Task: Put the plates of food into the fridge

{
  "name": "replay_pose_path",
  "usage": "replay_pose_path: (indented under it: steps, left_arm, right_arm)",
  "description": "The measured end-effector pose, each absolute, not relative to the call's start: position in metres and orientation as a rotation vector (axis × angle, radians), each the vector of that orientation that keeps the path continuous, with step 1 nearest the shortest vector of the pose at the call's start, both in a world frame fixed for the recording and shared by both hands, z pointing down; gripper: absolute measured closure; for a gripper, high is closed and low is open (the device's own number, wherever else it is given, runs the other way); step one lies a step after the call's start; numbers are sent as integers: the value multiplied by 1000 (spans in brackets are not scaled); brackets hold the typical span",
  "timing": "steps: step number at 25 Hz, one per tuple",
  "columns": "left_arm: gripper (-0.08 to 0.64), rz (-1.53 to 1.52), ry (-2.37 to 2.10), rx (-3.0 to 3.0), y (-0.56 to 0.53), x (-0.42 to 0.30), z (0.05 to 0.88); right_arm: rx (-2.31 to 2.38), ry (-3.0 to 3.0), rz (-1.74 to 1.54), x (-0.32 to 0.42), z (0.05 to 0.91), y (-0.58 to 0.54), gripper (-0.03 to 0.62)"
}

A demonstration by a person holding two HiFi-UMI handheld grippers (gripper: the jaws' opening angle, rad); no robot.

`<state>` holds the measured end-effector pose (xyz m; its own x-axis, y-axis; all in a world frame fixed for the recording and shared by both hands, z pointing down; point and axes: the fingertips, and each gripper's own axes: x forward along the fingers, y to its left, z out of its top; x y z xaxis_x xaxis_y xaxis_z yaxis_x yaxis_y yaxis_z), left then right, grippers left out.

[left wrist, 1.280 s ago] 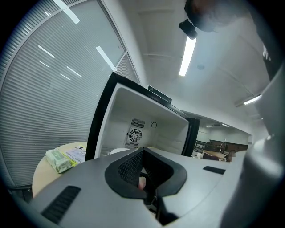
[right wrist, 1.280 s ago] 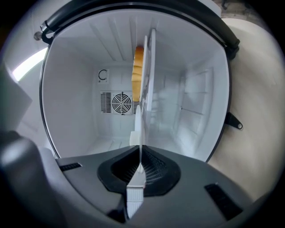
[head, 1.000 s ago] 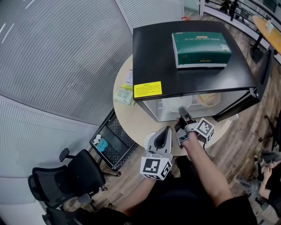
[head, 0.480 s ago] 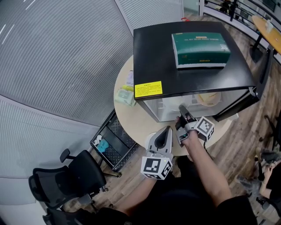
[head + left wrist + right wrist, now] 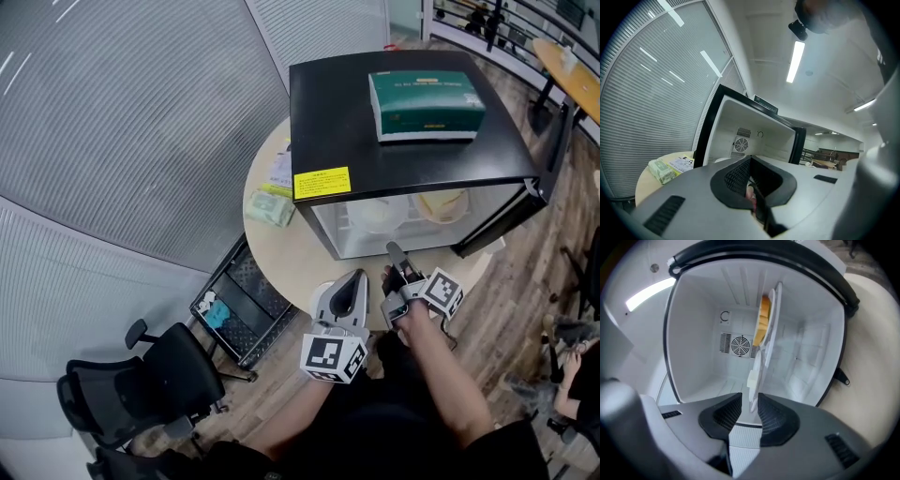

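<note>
Wood flooring is showing round a round desk (image 5: 281, 248) that is carrying a black fridge (image 5: 375, 141), its door standing open and a green box (image 5: 427, 92) lying on top. Inside, a plate with yellow food (image 5: 441, 204) is sitting at the right and a white plate (image 5: 378, 214) beside it. At the opening the right gripper (image 5: 394, 255) is hovering. Its jaws have just been opening and are standing apart, with the plate's rim in the gap and neither pad pressing it. The left gripper (image 5: 349, 286) is hanging over the desk's edge, jaws closed together on nothing.
</note>
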<state>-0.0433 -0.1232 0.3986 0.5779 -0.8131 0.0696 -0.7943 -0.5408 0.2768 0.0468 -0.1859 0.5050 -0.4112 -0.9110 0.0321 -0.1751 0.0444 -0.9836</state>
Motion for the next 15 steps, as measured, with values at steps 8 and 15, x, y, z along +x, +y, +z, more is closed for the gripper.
replay_pose_path:
  steps: [8, 15]
  left_arm:
    - [555, -83, -1270, 2572, -76, -60, 397]
    - [555, -88, -1211, 2587, -32, -63, 397]
  right_arm:
    - [-1688, 2093, -907, 68, 470, -97, 583]
    - [-1950, 2262, -494, 69, 440, -44, 583]
